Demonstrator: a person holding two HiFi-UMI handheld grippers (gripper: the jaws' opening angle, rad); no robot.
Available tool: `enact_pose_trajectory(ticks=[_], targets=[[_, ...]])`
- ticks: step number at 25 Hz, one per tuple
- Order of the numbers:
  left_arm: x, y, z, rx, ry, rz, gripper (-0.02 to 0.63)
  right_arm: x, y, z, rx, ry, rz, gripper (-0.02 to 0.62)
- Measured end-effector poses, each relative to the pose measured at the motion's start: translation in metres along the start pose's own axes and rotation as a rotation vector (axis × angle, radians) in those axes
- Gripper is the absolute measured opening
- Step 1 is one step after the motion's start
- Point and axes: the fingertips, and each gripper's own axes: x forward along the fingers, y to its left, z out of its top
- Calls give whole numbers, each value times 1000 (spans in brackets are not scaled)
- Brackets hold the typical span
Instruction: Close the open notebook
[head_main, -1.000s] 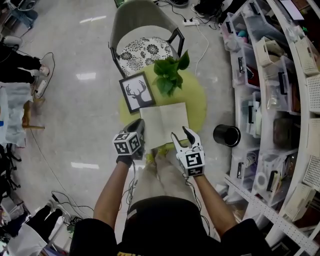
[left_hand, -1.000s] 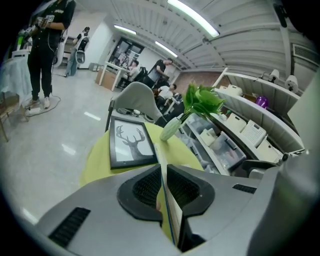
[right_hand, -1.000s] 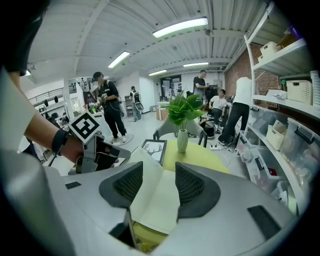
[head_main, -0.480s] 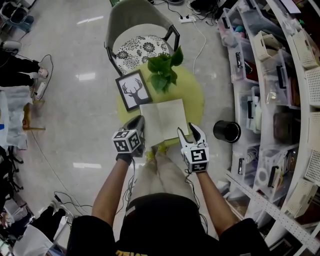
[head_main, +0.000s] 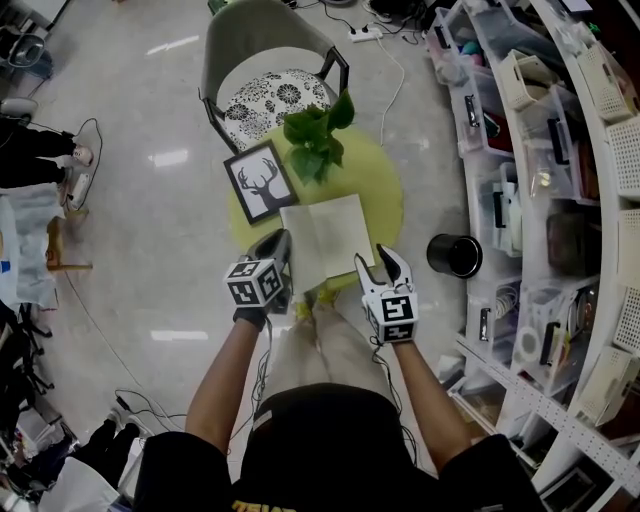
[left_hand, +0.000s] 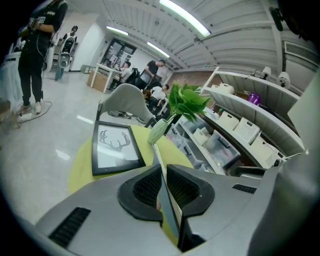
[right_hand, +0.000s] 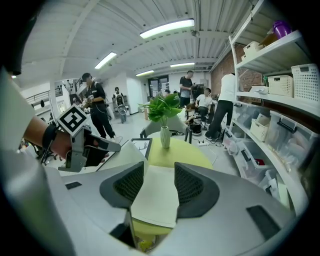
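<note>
**On the green table: notebook open, left leaf pinched**

At the near edge of the round green table the notebook lies open, just in front of the framed deer pic and the plant. L gripper is clenched on the left leaf (seen edge-on between its pads), which curves up off the spread. R gripper is at the right page's near edge w/ jaws apart. The page shows between the pads, neither one pressing it.
</note>
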Motion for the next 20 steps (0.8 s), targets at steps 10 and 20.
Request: enact_pose_trajectory(ticks=[10, 20], targets=[[9, -15, 0, 19, 7, -36, 50, -1, -8, 0, 11, -3, -14, 187], [18, -26, 1, 38, 21, -58, 51, -1, -12, 0, 22, -9, -19, 186]])
